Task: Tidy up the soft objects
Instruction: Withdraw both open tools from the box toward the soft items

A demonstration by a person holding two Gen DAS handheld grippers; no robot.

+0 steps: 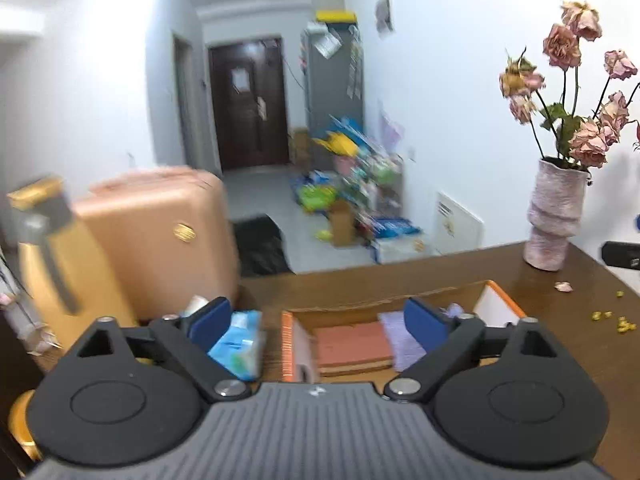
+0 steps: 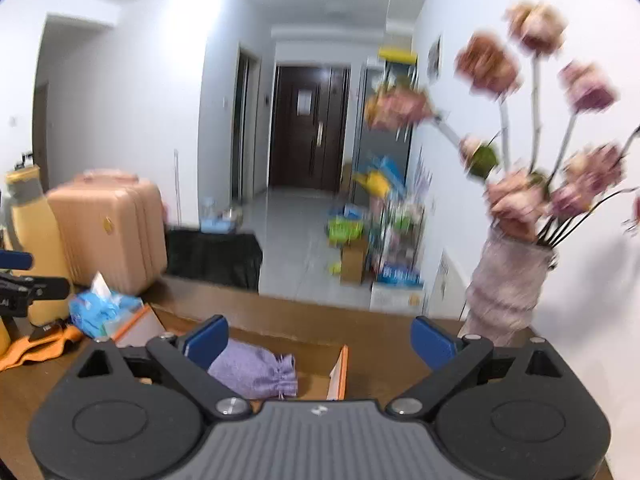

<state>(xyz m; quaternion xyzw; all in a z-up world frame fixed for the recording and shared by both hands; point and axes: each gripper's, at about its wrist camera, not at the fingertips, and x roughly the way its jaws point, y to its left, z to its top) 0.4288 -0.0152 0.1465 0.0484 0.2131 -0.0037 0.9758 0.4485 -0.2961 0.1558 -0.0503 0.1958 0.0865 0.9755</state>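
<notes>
Left gripper (image 1: 318,320) is spread wide and empty above the cardboard box (image 1: 384,302). Right gripper (image 2: 320,338) is likewise wide, gripping nothing. The lilac pouch (image 2: 256,372) lies inside the box, long axis left-right, tied mouth pointing right.

Your left gripper (image 1: 318,322): black arms, dark blue pads, grey ribbed body; right gripper (image 2: 320,340) same colours. Btwn your left jaws: cardboard box (image 1: 502,300), white walls w/ orange edge, holding a salmon-pink folded cloth (image 1: 352,346) and, by the right jaw, a lilac cloth (image 1: 400,340). Just outside the left jaw: light blue tissue pack (image 1: 238,342). By your right gripper's left jaw: lavender drawstring pouch (image 2: 256,372), fine woven texture. Beyond the right jaw: pale pink ridged vase (image 2: 508,284) w/ faded pink roses. Table (image 2: 376,328) dark brown wood.
</notes>
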